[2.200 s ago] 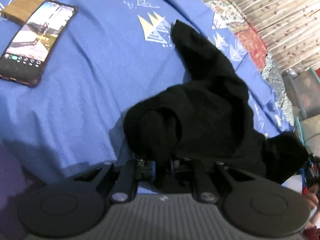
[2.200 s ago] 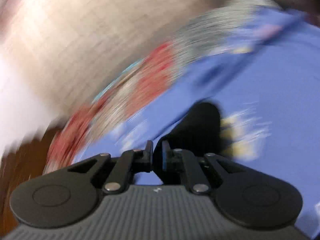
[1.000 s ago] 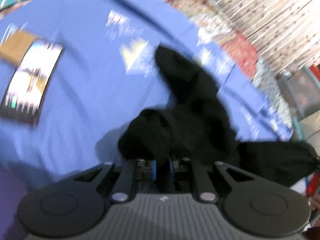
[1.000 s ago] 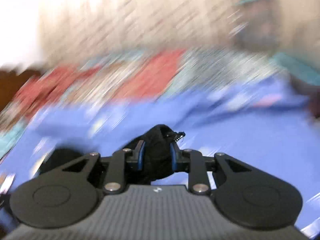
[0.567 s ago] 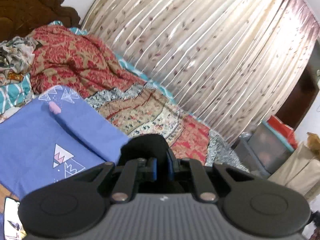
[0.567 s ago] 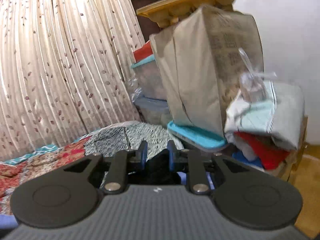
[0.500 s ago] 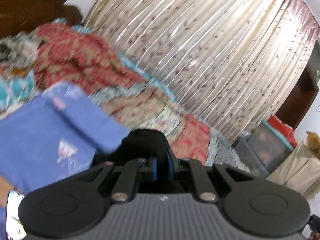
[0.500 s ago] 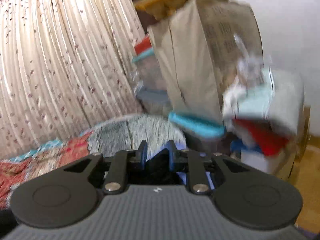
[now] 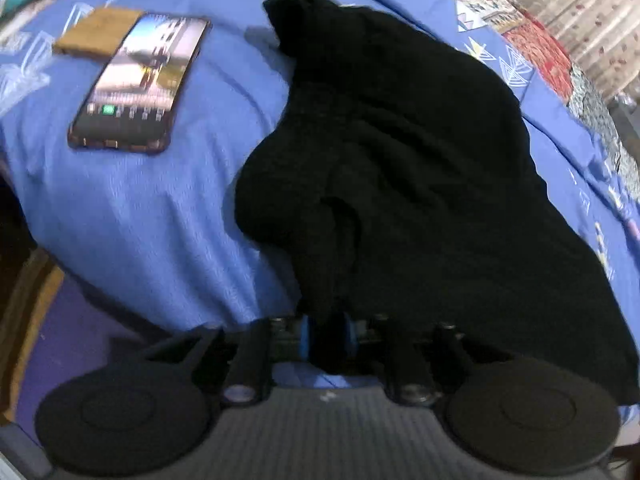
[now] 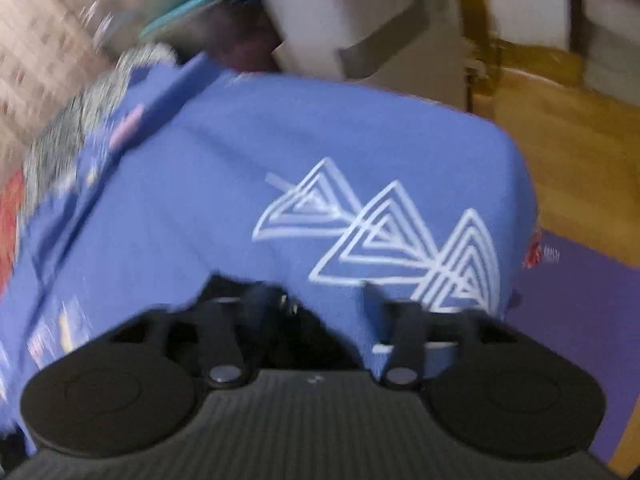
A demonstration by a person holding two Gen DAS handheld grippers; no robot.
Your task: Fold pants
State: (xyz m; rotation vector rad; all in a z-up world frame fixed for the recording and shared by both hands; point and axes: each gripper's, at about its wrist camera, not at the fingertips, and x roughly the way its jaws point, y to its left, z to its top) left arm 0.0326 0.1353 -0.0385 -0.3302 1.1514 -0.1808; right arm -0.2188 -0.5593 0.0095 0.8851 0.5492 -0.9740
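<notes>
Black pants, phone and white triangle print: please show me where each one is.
black pants (image 9: 420, 152), left wrist view, middle of the spread cloth.
phone (image 9: 140, 80), left wrist view, centre of its lit screen.
white triangle print (image 10: 384, 240), right wrist view, middle triangle.

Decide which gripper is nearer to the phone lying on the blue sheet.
Left. The left gripper sits at the black pants, with the phone ahead to its left. The right gripper faces the sheet's corner; no phone shows there.

A bed under a blue sheet (image 9: 168, 216) (white triangle prints) carries rumpled black pants (image 9: 420, 168), a phone (image 9: 140, 80) and a brown pad (image 9: 96, 32) near its left edge.
</notes>
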